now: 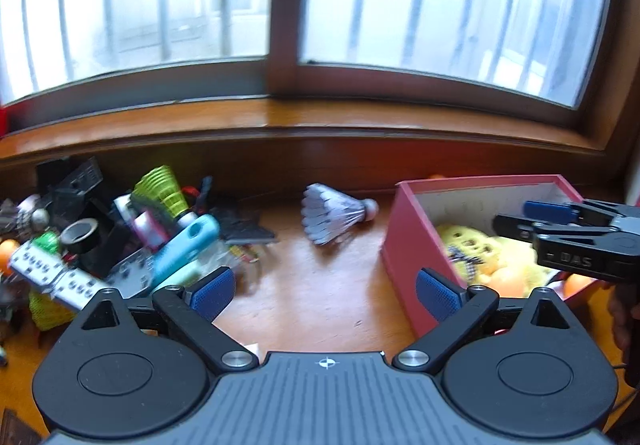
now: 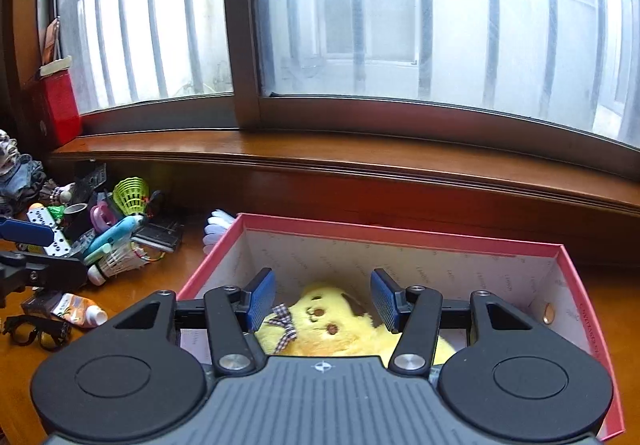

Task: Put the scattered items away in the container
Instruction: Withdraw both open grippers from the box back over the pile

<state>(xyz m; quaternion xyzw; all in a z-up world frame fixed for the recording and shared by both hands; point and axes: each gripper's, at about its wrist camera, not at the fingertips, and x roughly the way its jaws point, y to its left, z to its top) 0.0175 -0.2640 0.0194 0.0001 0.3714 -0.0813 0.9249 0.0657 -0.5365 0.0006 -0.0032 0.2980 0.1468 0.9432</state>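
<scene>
A red cardboard box (image 1: 404, 245) (image 2: 400, 231) stands on the wooden desk with a yellow plush toy (image 1: 472, 245) (image 2: 328, 321) and orange balls (image 1: 508, 281) inside it. My right gripper (image 2: 323, 299) (image 1: 528, 219) hovers over the box, open, with the plush lying below its blue pads and untouched. My left gripper (image 1: 325, 287) (image 2: 32, 251) is open wide above bare desk left of the box, holding nothing. A white shuttlecock (image 1: 336, 213) (image 2: 218, 227) lies beyond it, close to the box's left wall.
A pile at the left holds a green shuttlecock (image 1: 162, 187), a light blue handle (image 1: 184, 249), a tape roll (image 1: 80, 233) and dotted white blocks (image 1: 36, 265). A cream tube (image 2: 80, 311) and black glasses (image 2: 36, 331) lie nearer. The window sill (image 2: 320, 153) runs behind.
</scene>
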